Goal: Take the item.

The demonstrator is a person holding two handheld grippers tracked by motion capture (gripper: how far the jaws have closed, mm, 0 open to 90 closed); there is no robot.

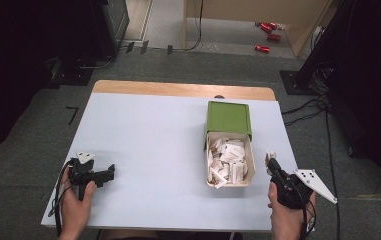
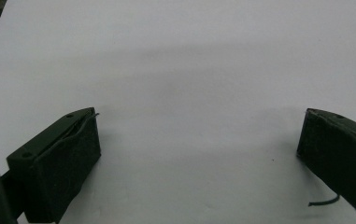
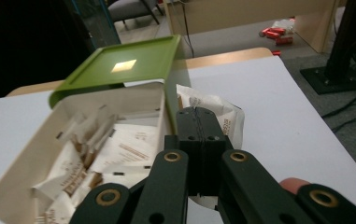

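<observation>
The right gripper point(image 3: 202, 122) has its jaws clamped on a white paper packet point(image 3: 224, 114), held just beside the right wall of the cream box point(image 3: 24, 161) full of similar packets, whose green lid point(image 3: 119, 65) is slid back. Well apart, the left gripper point(image 2: 199, 140) rests with jaws wide apart over the bare pale worktop point(image 2: 175, 56).

The box point(image 1: 229, 162) sits on the right half of the table point(image 1: 148, 145). Many packets point(image 1: 228, 161) lie in the box. Its lid point(image 1: 229, 118) covers the far end. The right gripper point(image 1: 271, 159) is just right of the box, with one packet point(image 3: 215, 112) between its jaws. The left gripper point(image 1: 109, 173) lies on the table's near left part, well apart from the box.
</observation>
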